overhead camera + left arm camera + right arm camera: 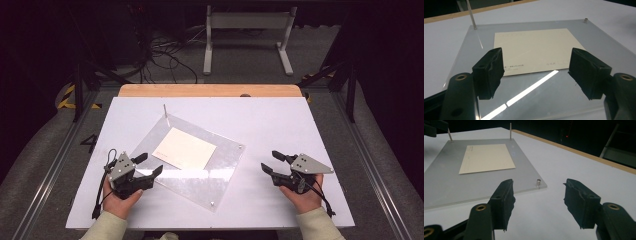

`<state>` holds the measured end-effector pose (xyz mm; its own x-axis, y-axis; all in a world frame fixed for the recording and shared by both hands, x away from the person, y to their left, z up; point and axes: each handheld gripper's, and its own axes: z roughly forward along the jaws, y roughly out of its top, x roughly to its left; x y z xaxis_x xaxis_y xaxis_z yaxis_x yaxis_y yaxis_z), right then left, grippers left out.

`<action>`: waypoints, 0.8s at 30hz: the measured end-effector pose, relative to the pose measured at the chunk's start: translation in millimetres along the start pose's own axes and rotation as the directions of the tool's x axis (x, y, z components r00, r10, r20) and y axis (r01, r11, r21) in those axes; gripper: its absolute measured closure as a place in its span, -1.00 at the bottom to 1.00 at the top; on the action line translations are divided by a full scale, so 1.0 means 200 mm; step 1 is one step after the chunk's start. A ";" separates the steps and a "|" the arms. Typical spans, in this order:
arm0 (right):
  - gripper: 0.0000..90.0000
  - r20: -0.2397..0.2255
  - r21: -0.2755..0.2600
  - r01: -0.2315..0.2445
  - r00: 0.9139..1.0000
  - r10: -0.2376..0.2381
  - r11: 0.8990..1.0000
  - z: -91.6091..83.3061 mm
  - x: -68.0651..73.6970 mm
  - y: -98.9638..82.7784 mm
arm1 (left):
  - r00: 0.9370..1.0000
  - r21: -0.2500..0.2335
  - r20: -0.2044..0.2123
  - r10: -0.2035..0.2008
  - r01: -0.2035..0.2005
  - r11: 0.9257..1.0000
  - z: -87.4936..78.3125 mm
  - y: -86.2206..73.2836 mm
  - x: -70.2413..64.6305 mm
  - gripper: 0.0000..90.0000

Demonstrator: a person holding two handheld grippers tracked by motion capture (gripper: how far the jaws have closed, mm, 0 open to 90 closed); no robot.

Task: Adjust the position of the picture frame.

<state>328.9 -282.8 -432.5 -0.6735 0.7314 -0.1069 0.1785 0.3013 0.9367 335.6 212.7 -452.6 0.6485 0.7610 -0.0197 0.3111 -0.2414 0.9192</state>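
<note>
One card lay on one clear plate; your two grippers, left and right, gaped wide and empty; the card's small print was unreadable.

- The print on the cream card is too small to read.
- The clear acrylic plate is cut off by the left gripper view's bottom edge.
- The thin metal pin runs off that view's top edge.
</note>
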 end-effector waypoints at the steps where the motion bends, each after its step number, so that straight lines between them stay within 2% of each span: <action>1: -0.08 -0.003 0.002 -0.002 1.000 0.002 1.000 0.00 0.00 0.00 | 1.000 0.005 -0.004 0.009 -0.009 1.000 0.00 0.00 0.00 -0.34; 6: -0.03 -0.007 0.019 -0.006 1.000 0.006 1.000 0.00 0.00 0.00 | 1.000 0.016 -0.008 0.013 -0.013 1.000 -0.02 0.03 -0.01 -0.26; 10: 0.05 -0.029 0.040 -0.019 0.999 0.020 0.999 0.00 0.01 0.00 | 1.000 0.016 0.010 0.023 -0.023 1.000 -0.02 0.06 0.00 -0.24; 11: 0.06 -0.033 0.044 -0.018 0.999 0.019 0.999 0.01 0.01 0.01 | 0.999 0.019 0.014 0.034 -0.034 0.999 -0.03 0.06 -0.01 -0.23; 12: 0.08 -0.035 0.052 -0.016 0.999 0.018 0.999 0.01 0.01 0.01 | 0.999 0.027 0.008 0.052 -0.053 0.998 -0.03 0.08 -0.01 -0.19; 14: 0.10 -0.042 0.061 -0.013 0.999 0.016 0.998 0.01 0.02 0.02 | 0.998 0.046 -0.011 0.065 -0.064 0.997 -0.04 0.10 0.00 -0.10; 15: 0.11 -0.049 0.068 -0.011 0.999 0.014 0.998 0.01 0.03 0.02 | 0.998 0.049 -0.022 0.060 -0.059 0.997 -0.05 0.11 0.00 -0.07; 16: 0.12 -0.052 0.067 -0.007 0.999 0.011 0.998 0.01 0.04 0.02 | 0.999 0.049 -0.021 0.036 -0.035 0.998 -0.06 0.12 0.01 -0.05; 19: 0.17 -0.068 0.079 0.021 0.998 -0.016 0.997 0.02 0.06 0.04 | 0.999 0.065 -0.047 0.019 -0.016 0.998 -0.09 0.15 0.03 -0.04; 24: 0.19 -0.114 0.090 0.010 0.993 0.001 0.996 0.03 0.10 0.06 | 0.997 0.074 -0.074 -0.015 0.020 0.997 -0.15 0.15 0.07 -0.06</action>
<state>321.7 -260.1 -426.7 -0.7511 0.6568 -0.0676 0.2354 0.3620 0.9020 334.4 234.2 -413.6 0.5906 0.8069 -0.0041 0.3749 -0.2699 0.8869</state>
